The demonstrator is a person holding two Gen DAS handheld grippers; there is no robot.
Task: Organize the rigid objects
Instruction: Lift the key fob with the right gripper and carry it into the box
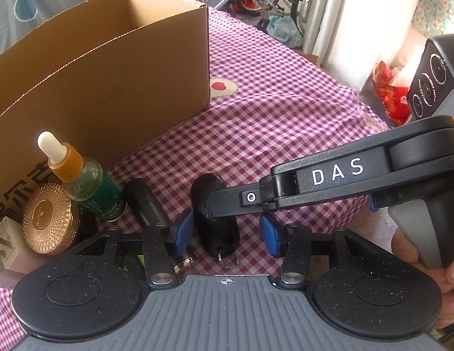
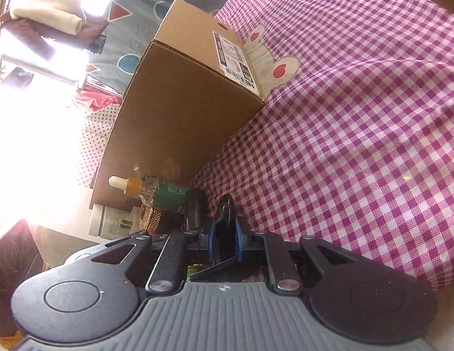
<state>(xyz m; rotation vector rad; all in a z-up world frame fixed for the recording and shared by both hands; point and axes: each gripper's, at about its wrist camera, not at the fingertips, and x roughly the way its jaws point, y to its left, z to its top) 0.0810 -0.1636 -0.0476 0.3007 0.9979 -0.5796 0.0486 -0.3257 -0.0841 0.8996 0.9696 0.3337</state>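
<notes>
Fob (image 1: 215, 219), just right of the box (image 1: 109, 67) on the checked cloth (image 1: 285, 117), sits pinched in the right tool (image 2: 226, 241) while the left tool (image 1: 224, 234) straddles it spread, so lift straight, clearing the bottle (image 1: 89, 181), then over the box rim.

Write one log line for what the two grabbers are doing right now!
right gripper: jaws shut on black key fob | left gripper: jaws open around fob, not touching | cardboard box: behind
</notes>
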